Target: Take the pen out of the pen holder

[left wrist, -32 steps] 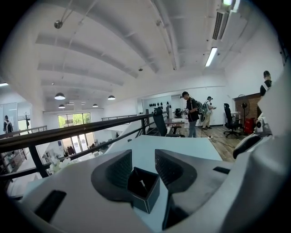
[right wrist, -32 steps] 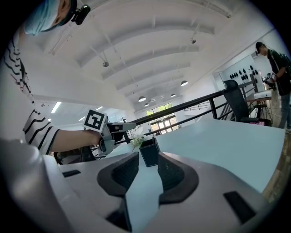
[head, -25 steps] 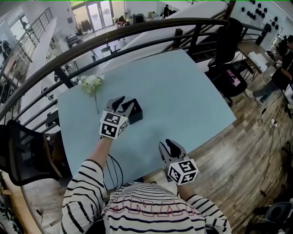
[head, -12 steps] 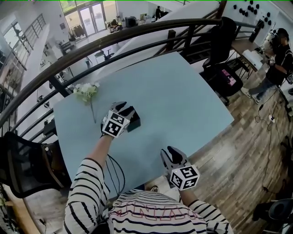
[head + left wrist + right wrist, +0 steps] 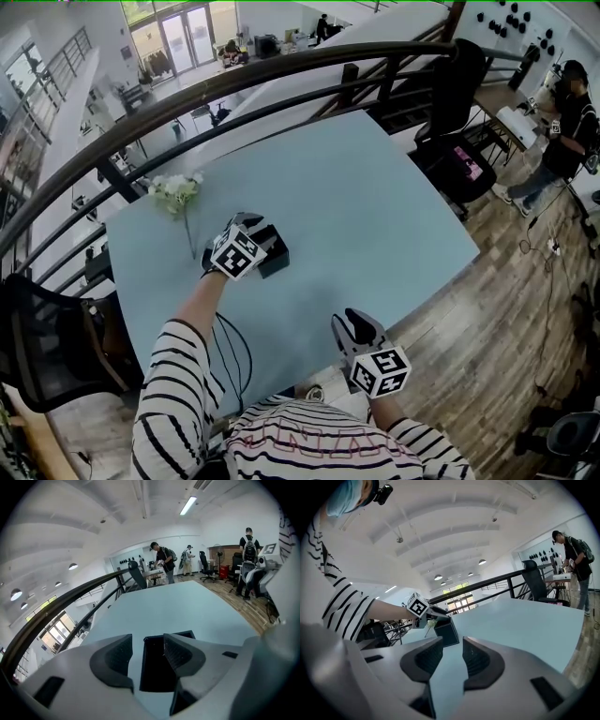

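The black square pen holder (image 5: 277,259) stands on the pale blue table (image 5: 375,206), left of its middle. My left gripper (image 5: 253,231) hovers right over it, pointing down, and its jaws are opening. In the left gripper view the holder's dark mouth (image 5: 157,667) lies between the two fingers (image 5: 117,656), and the pads touch nothing. I cannot make out a pen in the dark inside. My right gripper (image 5: 354,326) hangs at the table's near edge, open and empty. From the right gripper (image 5: 452,656) view, the holder (image 5: 447,632) and the left gripper (image 5: 433,615) show ahead.
A white flower (image 5: 176,192) lies on the table to the far left of the holder. A dark curved railing (image 5: 281,66) runs behind the table. Black chairs (image 5: 469,94) stand at the far right, and a person (image 5: 567,112) stands beyond them. Wooden floor (image 5: 487,328) lies to the right.
My left gripper has sunk toward the holder and rolled, so it now covers more of the holder's top. The right gripper has stayed near the table's front edge.
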